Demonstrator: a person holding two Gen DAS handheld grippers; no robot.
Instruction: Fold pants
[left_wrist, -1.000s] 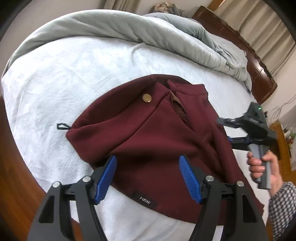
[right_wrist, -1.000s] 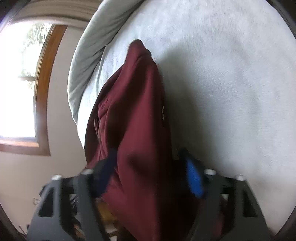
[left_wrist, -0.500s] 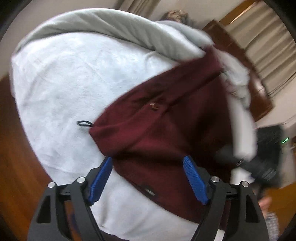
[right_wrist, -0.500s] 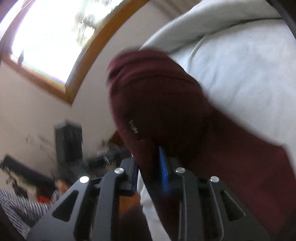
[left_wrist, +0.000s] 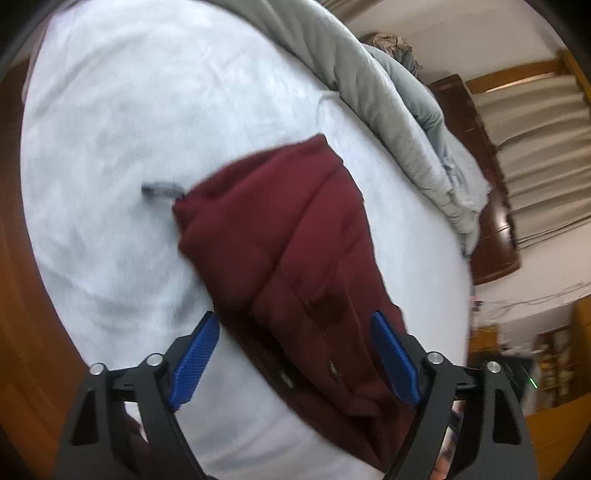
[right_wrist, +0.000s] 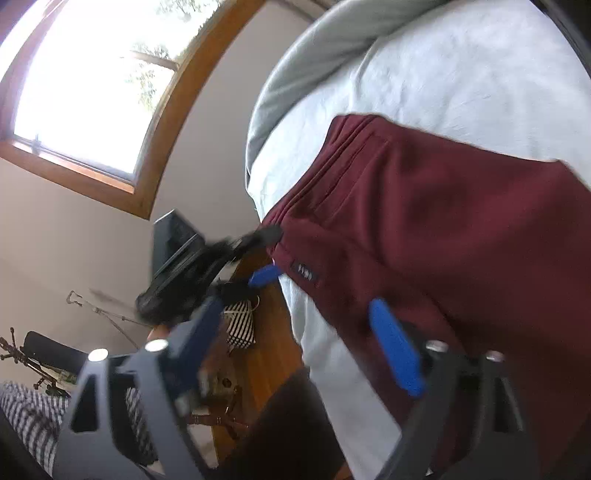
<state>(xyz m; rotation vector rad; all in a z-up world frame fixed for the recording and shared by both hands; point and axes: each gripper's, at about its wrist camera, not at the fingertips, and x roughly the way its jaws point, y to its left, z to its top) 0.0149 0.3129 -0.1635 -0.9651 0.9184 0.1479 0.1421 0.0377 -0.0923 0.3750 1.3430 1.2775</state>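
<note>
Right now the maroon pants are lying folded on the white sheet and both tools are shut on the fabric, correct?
Not quite. The maroon pants do lie folded on the white sheet, but both tools are open and grip nothing. The left wrist view shows the left tool with its jaws spread wide over the fabric, and the right wrist view shows the right tool just as open.

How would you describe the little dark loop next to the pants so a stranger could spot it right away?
Start at the white bed sheet, then find the folded maroon pants lying on it. At their left corner a small dark cord loop pokes out onto the sheet, the only dark thin thing on the white fabric.
</note>
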